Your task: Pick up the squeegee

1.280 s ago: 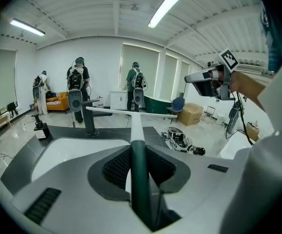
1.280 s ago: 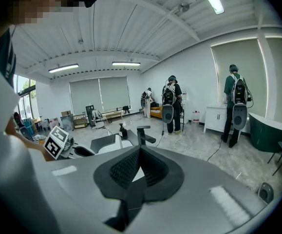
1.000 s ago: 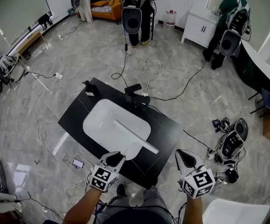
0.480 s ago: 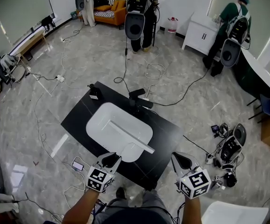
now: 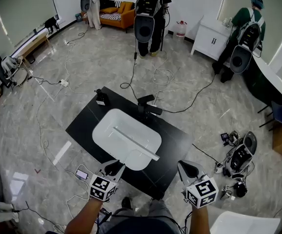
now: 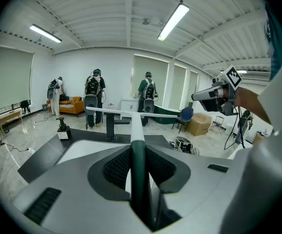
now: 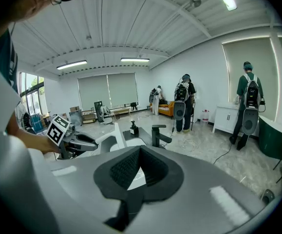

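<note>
- Left tool [image 5: 115, 167]: clenched on the squeegee [image 5: 136, 143] handle, its blade over the white basin [image 5: 104, 130] on the bench [image 5: 177, 135].
- Right tool [image 5: 187, 167]: closed, empty.
- Handling: we would grip firmly and lift with the blade level.

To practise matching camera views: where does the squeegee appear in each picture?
Head view: squeegee at lower centre.
Left gripper view: dead centre, gripped by the left gripper.
Right gripper view: small, left of centre.
Shared landmark: the black faucet.
</note>
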